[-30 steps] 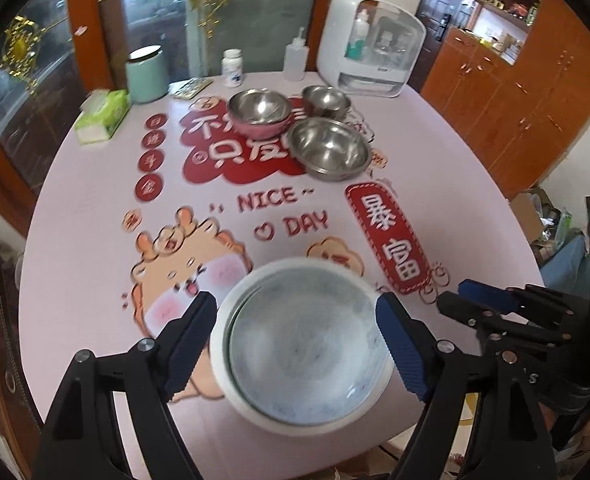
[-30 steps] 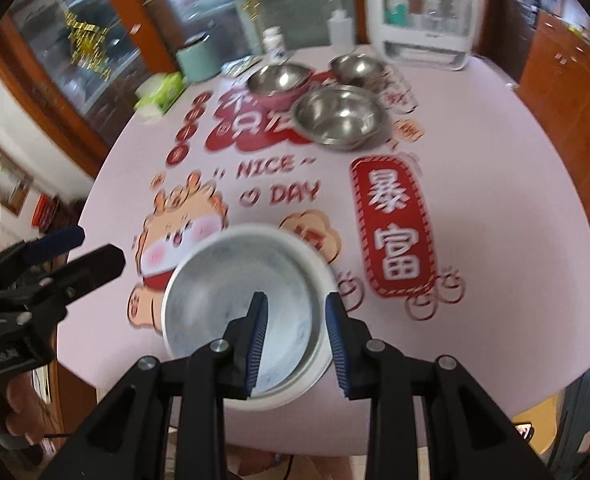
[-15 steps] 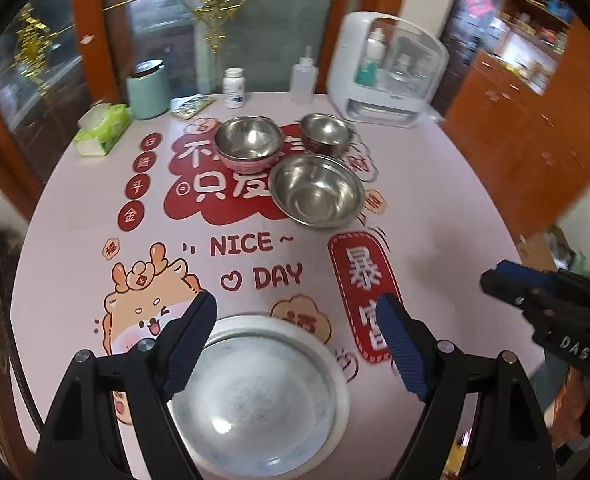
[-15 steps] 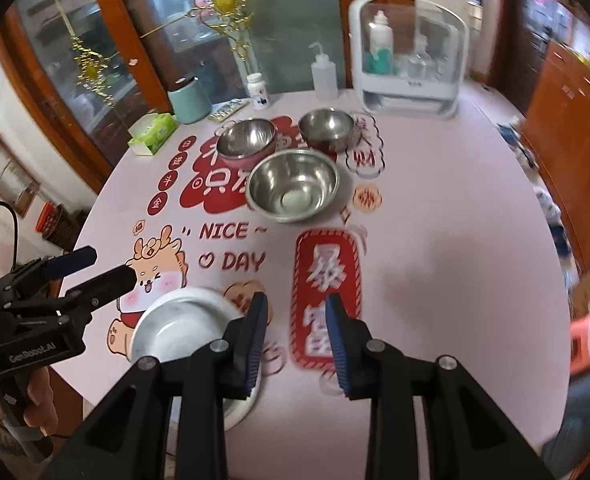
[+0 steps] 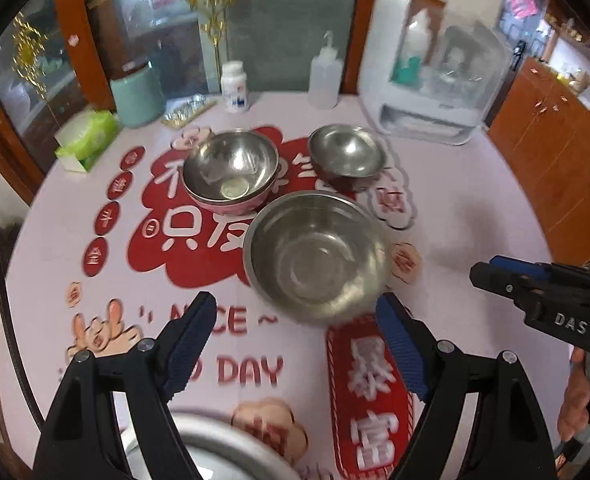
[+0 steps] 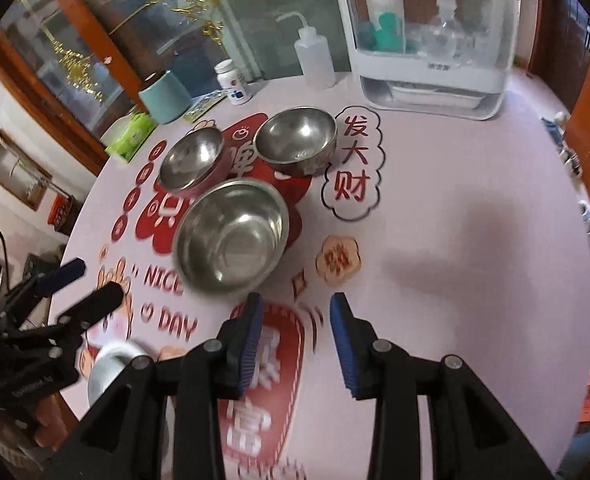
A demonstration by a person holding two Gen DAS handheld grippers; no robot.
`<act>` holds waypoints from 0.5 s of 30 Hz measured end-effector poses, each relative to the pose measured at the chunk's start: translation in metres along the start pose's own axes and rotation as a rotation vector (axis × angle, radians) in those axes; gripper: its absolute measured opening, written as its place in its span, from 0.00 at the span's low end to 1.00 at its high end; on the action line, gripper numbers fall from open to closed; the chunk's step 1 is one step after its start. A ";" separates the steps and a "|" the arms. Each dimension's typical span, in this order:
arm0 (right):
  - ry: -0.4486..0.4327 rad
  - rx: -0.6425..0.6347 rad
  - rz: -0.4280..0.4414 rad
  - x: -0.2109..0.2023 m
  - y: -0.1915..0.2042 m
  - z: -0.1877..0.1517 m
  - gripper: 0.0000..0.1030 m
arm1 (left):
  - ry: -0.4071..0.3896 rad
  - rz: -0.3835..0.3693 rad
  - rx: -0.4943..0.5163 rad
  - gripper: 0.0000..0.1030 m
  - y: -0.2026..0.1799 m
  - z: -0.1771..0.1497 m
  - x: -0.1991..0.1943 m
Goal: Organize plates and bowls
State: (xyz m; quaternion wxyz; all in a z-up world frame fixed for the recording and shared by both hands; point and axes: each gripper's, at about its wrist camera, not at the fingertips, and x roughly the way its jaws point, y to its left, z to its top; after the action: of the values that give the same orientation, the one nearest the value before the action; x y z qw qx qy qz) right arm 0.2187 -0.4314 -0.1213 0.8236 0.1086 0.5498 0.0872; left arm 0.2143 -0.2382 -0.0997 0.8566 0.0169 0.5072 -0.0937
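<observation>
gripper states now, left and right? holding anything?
Left gripper: open wide, holding nothing; the large steel bowl sits just beyond its tips.
Right gripper: jaws opening, nothing between them, only tablecloth below.

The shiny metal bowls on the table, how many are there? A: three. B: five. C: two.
A: the big bowl sits nearest, with the pink-sided bowl and the small bowl behind it, making three.
</observation>
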 end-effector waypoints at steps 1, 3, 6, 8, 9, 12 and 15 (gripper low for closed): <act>0.008 0.010 0.011 0.011 -0.002 0.005 0.34 | 0.025 -0.001 -0.015 0.79 0.004 0.007 0.019; 0.032 0.029 0.019 0.033 -0.003 0.013 0.34 | 0.071 0.018 -0.053 0.79 0.014 0.014 0.048; 0.076 0.044 0.016 0.070 -0.003 0.022 0.34 | 0.118 0.046 -0.115 0.79 0.031 0.023 0.085; 0.098 0.050 0.015 0.085 -0.003 0.023 0.34 | 0.138 0.052 -0.135 0.79 0.037 0.026 0.099; 0.104 0.053 0.031 0.091 -0.003 0.024 0.34 | 0.148 0.048 -0.136 0.79 0.040 0.027 0.105; 0.128 0.052 0.029 0.106 0.001 0.026 0.34 | 0.174 0.057 -0.125 0.76 0.044 0.030 0.120; 0.133 0.047 0.056 0.111 0.005 0.026 0.23 | 0.209 0.030 -0.113 0.46 0.046 0.030 0.132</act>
State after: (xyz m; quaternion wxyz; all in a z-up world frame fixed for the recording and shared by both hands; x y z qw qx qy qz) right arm 0.2843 -0.3999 -0.2085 0.7798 0.1374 0.6019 0.1041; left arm 0.3102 -0.2161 -0.2037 0.7997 -0.0143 0.5981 -0.0497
